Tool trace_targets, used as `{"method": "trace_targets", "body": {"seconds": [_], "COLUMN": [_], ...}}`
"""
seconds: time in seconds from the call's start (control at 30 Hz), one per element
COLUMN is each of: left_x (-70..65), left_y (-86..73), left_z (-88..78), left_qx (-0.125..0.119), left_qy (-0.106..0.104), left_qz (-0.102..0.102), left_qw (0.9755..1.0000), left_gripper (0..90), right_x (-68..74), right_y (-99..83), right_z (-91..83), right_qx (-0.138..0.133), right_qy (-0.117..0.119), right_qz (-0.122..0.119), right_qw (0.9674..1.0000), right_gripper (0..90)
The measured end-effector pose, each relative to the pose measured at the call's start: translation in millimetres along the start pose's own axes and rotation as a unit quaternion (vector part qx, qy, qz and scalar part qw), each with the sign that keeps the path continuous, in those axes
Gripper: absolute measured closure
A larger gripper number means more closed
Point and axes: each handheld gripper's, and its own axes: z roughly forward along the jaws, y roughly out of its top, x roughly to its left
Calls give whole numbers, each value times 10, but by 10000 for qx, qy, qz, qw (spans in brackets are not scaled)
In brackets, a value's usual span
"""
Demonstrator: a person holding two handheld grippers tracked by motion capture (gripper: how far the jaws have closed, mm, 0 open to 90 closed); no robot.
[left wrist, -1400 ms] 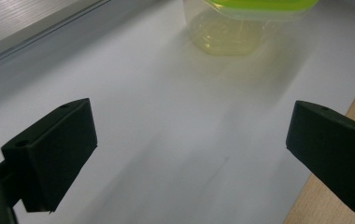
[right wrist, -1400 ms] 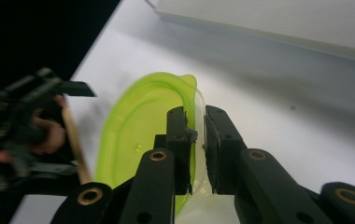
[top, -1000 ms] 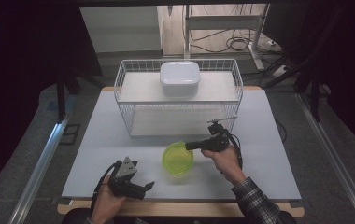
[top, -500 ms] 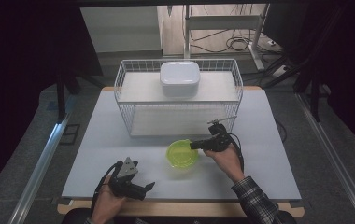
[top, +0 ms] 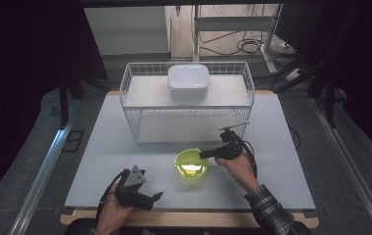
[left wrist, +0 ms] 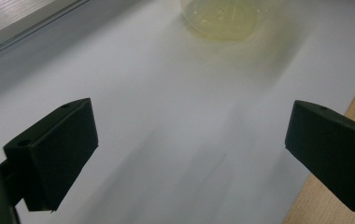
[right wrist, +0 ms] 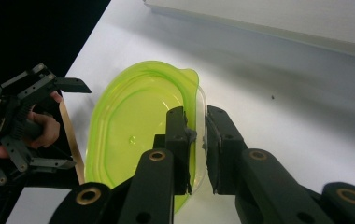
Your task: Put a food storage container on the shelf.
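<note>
the right gripper point(right wrist: 196, 140) pinches the green bowl's point(right wrist: 138, 126) rim at the frame's centre; the grasp looks done, moving it remains. the left gripper point(left wrist: 189, 154) sits spread at lower left.

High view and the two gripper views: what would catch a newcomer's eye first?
The bright green bowl at the table's middle front stands out, with the right gripper clamped on its rim; its jaws have just been closing. Behind it stands a white wire basket with a white lidded box on its upper shelf. The left gripper rests open near the front edge.
</note>
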Motion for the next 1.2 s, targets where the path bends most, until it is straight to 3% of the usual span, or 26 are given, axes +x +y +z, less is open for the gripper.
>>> {"method": "trace_targets", "body": {"seconds": [0.1, 0.13, 0.57, 0.6, 0.83, 1.2], "left_x": [3, 6, 3, 1, 4, 32], "left_y": [0, -2, -2, -1, 1, 1], "left_z": [2, 3, 7, 6, 0, -37], "left_qx": [3, 6, 28, 25, -14, -170], "left_qy": [2, 0, 16, 20, 35, 101], "left_qz": [-2, -5, 13, 12, -16, -153], "left_qw": [10000, 10000, 10000, 10000, 10000, 9997], "left_gripper": [23, 23, 24, 24, 23, 14], "right_x": [14, 16, 38, 25, 41, 402], "right_y": [1, -4, -28, -30, -34, 98], "right_z": [-3, -9, -56, -80, -177, -476], "right_qx": [-4, -40, -136, -193, -375, -695], "right_qy": [75, 228, 235, 349, 515, 623], "right_qz": [55, 98, 96, 169, 259, 18], "right_qw": [10000, 9997, 9996, 9991, 9976, 9956], "right_gripper": [814, 821, 824, 825, 825, 825]}}
